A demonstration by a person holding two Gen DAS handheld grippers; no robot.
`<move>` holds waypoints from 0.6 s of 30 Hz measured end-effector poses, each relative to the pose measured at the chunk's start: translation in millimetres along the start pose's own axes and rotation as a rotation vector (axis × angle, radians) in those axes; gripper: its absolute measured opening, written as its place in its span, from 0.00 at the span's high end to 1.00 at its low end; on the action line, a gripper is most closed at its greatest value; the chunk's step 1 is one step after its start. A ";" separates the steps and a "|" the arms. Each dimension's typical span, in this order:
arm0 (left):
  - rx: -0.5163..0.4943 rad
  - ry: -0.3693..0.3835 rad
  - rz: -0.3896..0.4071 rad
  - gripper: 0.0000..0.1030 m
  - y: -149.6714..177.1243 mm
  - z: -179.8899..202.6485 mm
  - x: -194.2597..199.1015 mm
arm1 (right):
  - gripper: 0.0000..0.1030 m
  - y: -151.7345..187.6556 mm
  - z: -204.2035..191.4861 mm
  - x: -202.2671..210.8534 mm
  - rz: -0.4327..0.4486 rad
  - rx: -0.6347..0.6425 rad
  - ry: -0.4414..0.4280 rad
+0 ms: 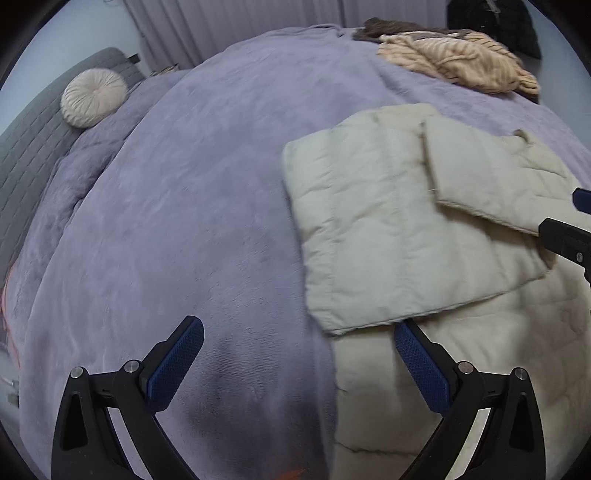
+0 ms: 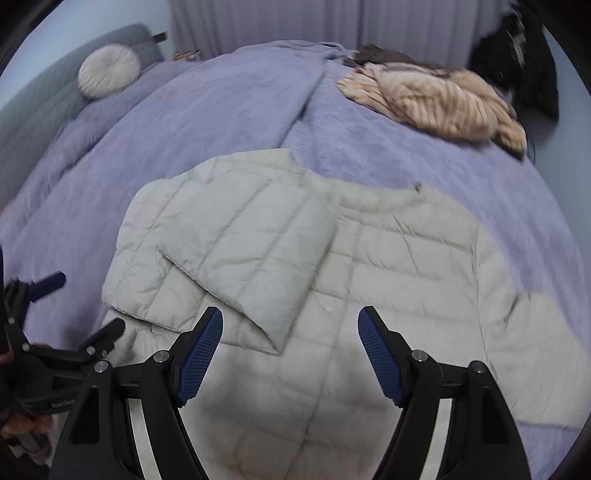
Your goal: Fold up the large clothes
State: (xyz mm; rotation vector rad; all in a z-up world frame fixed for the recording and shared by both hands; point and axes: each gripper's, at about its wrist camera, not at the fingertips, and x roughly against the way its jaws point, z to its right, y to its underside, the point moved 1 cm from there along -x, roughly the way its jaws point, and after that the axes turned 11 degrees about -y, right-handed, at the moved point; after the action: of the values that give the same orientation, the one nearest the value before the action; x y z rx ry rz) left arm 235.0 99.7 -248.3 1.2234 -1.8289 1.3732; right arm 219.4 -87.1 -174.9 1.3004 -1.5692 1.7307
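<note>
A cream quilted puffer jacket lies flat on the lavender bedspread. Its left side is folded inward, and a sleeve lies across that fold. My left gripper is open just above the jacket's left edge, one finger over the bedspread and the other over the jacket, with nothing held. My right gripper is open over the middle of the jacket, near the sleeve's cuff, and holds nothing.
A tan striped garment is heaped at the far right of the bed, with dark clothing behind it. A round cream cushion leans on the grey headboard at the far left.
</note>
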 end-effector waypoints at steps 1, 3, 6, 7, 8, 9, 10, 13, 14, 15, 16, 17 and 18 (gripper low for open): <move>0.012 -0.022 -0.013 0.00 -1.1 -1.1 -9.0 | 0.24 -5.3 -13.3 -11.2 -0.003 0.065 0.043; 0.040 -0.071 -0.019 0.00 -3.3 -4.4 -22.4 | 0.24 -12.8 -31.8 -34.3 -0.019 0.156 0.137; 0.127 -0.073 -0.050 0.00 -5.9 -15.5 -37.0 | 0.73 -21.0 -31.4 -54.9 -0.013 0.179 0.245; 0.153 -0.065 -0.060 0.00 -6.7 -18.4 -40.4 | 0.90 -23.0 -22.2 -54.5 -0.003 0.132 0.252; 0.168 -0.060 -0.068 0.00 -6.3 -20.8 -43.0 | 0.92 -23.8 -8.3 -49.3 0.019 0.049 0.227; 0.176 -0.059 -0.072 0.00 -6.5 -22.0 -45.7 | 0.92 -22.0 8.4 -41.2 0.048 -0.055 0.164; 0.180 -0.059 -0.072 0.00 -5.0 -22.9 -45.9 | 0.92 -18.7 25.7 -34.4 0.072 -0.157 0.099; 0.194 -0.054 -0.075 0.00 -4.0 -25.8 -48.8 | 0.93 6.1 80.9 -21.7 0.133 -0.498 -0.053; 0.200 -0.050 -0.075 0.00 -3.3 -28.0 -49.6 | 0.93 21.4 99.8 -21.4 0.148 -0.625 -0.104; 0.203 -0.052 -0.073 0.00 -4.1 -29.8 -51.3 | 0.92 36.2 117.8 -23.4 0.154 -0.745 -0.152; 0.205 -0.054 -0.069 0.00 -2.6 -29.7 -49.1 | 0.92 51.3 131.7 -27.0 0.155 -0.844 -0.194; 0.205 -0.057 -0.064 0.00 -2.3 -30.8 -49.0 | 0.92 64.6 143.1 -31.0 0.158 -0.923 -0.228; 0.204 -0.065 -0.062 0.00 -3.1 -32.7 -50.4 | 0.93 76.3 150.4 -33.9 0.165 -0.979 -0.259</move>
State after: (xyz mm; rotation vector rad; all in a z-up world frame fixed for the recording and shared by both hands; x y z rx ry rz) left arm 256.9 147.3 -277.9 1.4302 -1.7113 1.5311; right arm 220.8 -238.1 -257.2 0.8922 -2.2743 0.6391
